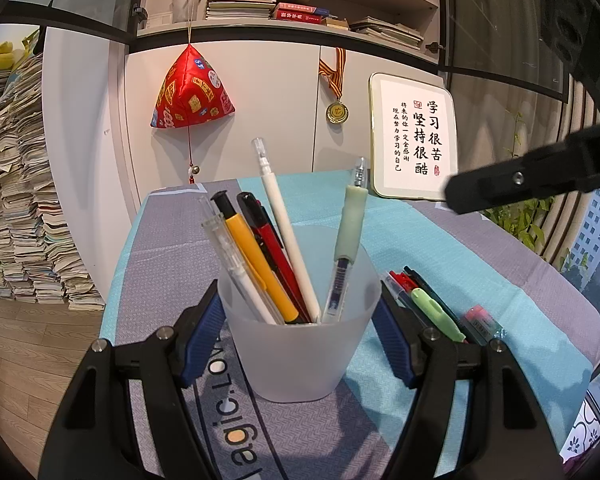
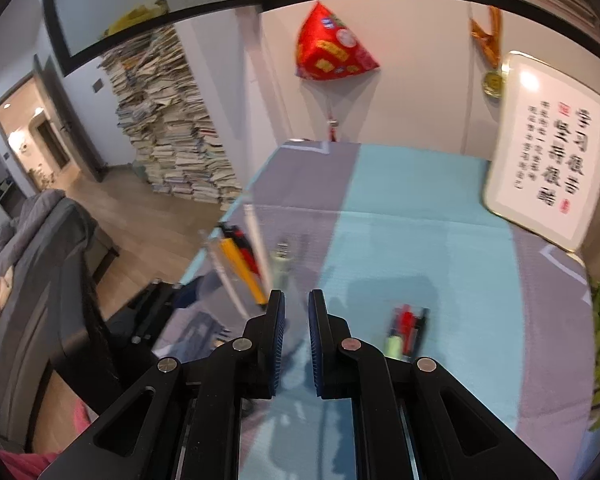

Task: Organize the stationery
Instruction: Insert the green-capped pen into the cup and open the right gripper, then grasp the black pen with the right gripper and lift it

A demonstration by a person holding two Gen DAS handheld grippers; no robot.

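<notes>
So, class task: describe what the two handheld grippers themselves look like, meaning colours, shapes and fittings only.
Both the left gripper and the right gripper are matte black plastic linkages with cut-out slots and round silver rivets at the joints. Each finger carries a flat, ribbed dark-blue pad. No cables, markings or sleeves are visible.

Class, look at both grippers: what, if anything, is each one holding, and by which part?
The left gripper clamps the frosted pen cup by its opposite side walls, just below the rim. The right gripper holds nothing; its jaws are nearly shut.
</notes>
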